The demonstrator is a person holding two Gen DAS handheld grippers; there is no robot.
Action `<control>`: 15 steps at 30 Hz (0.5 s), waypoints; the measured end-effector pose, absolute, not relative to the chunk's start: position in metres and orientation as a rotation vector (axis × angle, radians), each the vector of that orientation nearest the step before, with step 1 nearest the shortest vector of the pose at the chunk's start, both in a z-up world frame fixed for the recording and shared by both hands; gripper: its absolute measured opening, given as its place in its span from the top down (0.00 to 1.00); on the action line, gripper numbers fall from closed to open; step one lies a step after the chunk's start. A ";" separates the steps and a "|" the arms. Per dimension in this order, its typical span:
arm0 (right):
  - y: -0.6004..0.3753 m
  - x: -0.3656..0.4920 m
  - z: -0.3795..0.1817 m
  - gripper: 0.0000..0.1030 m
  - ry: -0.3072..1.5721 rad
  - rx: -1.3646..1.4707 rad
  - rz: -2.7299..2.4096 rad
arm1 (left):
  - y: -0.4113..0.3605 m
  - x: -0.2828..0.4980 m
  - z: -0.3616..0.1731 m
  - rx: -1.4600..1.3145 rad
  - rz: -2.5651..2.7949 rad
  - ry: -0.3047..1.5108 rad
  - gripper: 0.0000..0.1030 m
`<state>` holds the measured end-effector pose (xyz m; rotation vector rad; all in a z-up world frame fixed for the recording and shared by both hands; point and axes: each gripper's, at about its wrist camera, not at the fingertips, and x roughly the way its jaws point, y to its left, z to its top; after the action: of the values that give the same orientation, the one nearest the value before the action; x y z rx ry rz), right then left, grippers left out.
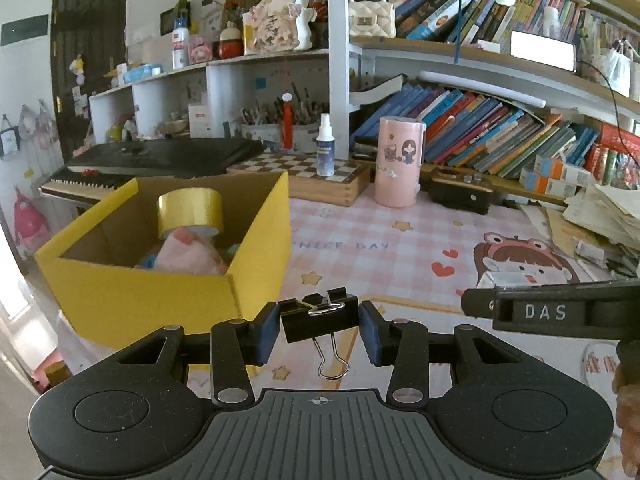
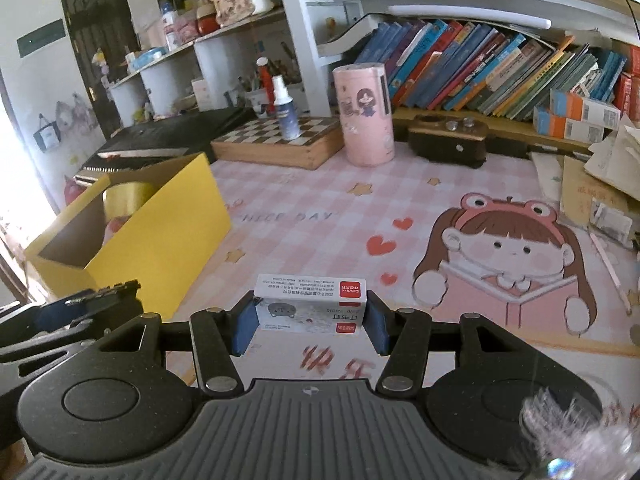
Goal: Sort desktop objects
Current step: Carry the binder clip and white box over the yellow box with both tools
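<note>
Left hand-held gripper (image 1: 320,326) pinching black metal binder clip (image 1: 318,317), right hand-held gripper (image 2: 310,320) pinching small white staple box (image 2: 311,304), both aloft beside open yellow cardboard box (image 1: 160,296) (risk: loosely pinched clip slipping onto counter (image 1: 400,248)).

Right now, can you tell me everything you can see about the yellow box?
The yellow box is an open-topped cardboard carton, bright yellow outside and plain brown inside. It stands upright on the pink checked desk mat, left of the "NICE DAY" lettering and in front of the black keyboard. Inside lie a roll of gold tape and something soft, pink and white. Neither tool touches it.
</note>
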<state>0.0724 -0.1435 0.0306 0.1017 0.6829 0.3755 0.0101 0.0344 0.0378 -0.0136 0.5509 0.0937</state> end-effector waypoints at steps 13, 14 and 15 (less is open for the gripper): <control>-0.077 0.013 0.033 0.50 0.705 0.051 0.358 | 0.107 -0.043 0.029 -0.068 0.069 0.591 0.60; -0.073 0.009 0.033 0.50 0.707 0.049 0.357 | 0.111 -0.046 0.029 -0.072 0.068 0.594 0.60; -0.068 0.004 0.033 0.50 0.708 0.046 0.355 | 0.116 -0.049 0.028 -0.075 0.068 0.597 0.60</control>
<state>0.0039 -0.0680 0.0326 0.0459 0.7084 0.3552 -0.0489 0.1163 0.0278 -0.0751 0.5967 0.0678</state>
